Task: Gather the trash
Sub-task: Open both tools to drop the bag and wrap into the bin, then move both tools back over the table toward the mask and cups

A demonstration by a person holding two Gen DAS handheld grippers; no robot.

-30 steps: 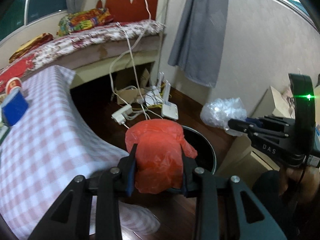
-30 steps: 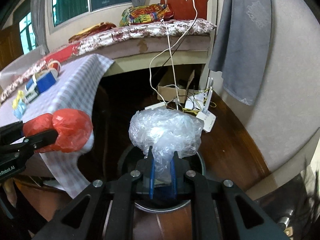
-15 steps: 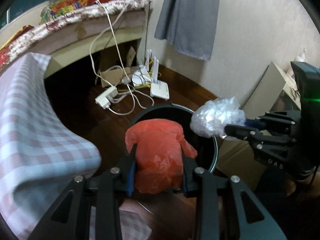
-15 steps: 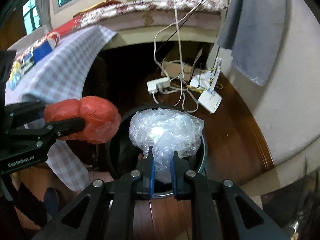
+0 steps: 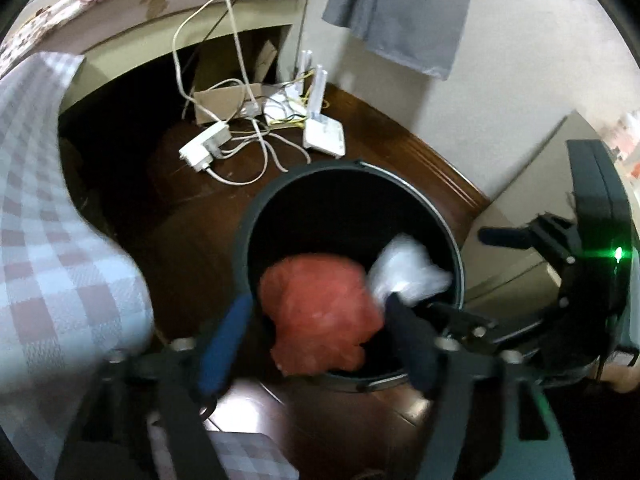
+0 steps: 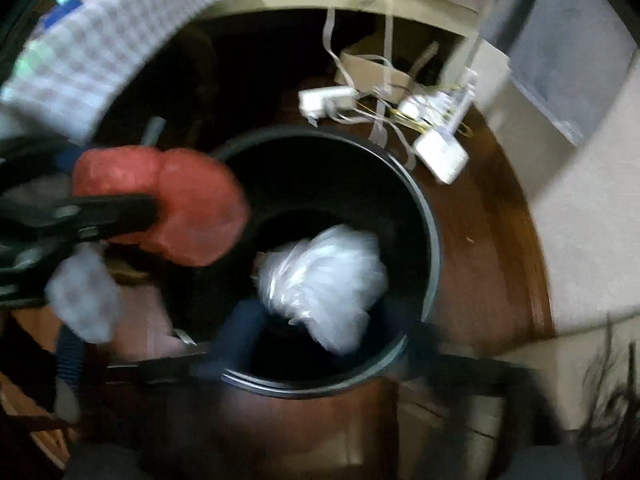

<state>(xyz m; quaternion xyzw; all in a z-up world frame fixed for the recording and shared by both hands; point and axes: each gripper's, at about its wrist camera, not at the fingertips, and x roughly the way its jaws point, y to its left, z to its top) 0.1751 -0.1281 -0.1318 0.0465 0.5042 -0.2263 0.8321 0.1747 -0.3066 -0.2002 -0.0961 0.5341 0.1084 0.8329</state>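
Hovering tongs: both pairs hang over the round bin, pointing steeply down into its mouth.
Left tongs (image 5: 320, 332): black arms with blue rubber-like pads, spread wide; their jaws have just been opening. The red bag sits between the pads; whether either pad touches it is lost in blur.
Right tongs (image 6: 320, 344): heavily smeared, dark arms with blue pads standing far apart; they too have just been opening. The clear bag lies between the pads with a gap on each side.
Red bag (image 5: 320, 312): thin crinkled plastic, bunched into a soft lump with a matte, wrinkled skin, over the near rim of the bin.
Clear bag (image 6: 324, 280): translucent whitish film, crumpled into a puffy ball with bright creases, inside the bin's opening and beside the red bag.
Bin (image 5: 440, 224): a cylindrical black pail with a thin paler rim and a dark, smooth inner wall, standing on the floor.
Floor (image 5: 400, 152): glossy dark-brown wood planks.
Power strip (image 5: 204, 146): a white plastic block with looping white cables, lying beyond the bin.
Router (image 5: 324, 132): flat white box with upright antennas, near the strip.
Checked cloth (image 5: 48, 220): woven pink-and-white squares, draping down at the left.
Grey cloth (image 5: 404, 12): hanging against the textured pale wall.
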